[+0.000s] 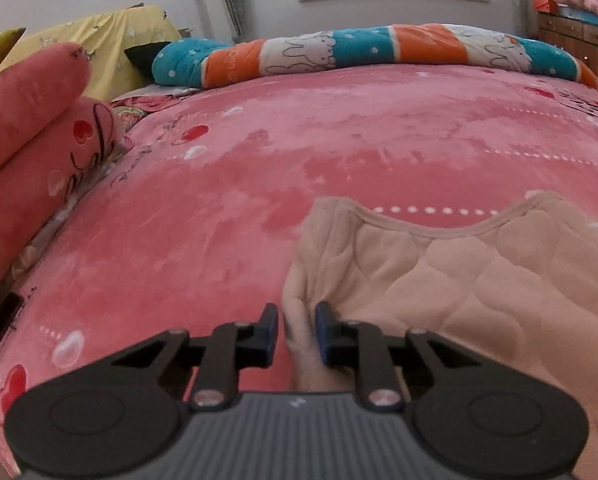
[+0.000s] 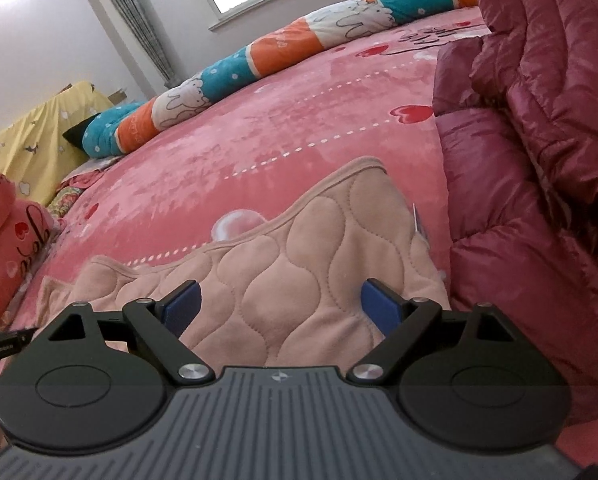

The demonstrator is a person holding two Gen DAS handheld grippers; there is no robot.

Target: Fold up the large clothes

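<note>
A beige quilted garment (image 1: 459,272) lies flat on the pink bedspread (image 1: 259,168), neckline facing away. My left gripper (image 1: 297,320) is shut on a bunched fold at the garment's left edge. In the right wrist view the same garment (image 2: 291,248) spreads under my right gripper (image 2: 279,300), which is wide open just above the cloth, its blue pads (image 2: 379,308) either side of the quilted middle. The tip of the left gripper shows at the left edge of that view (image 2: 3,346).
A maroon puffer jacket (image 2: 539,160) is heaped on the bed close to the right of the beige garment. A rolled teal, orange and white blanket (image 1: 379,52) lies along the far side. Pink pillows (image 1: 31,128) stack at the left, and a wooden dresser (image 1: 579,40) stands far right.
</note>
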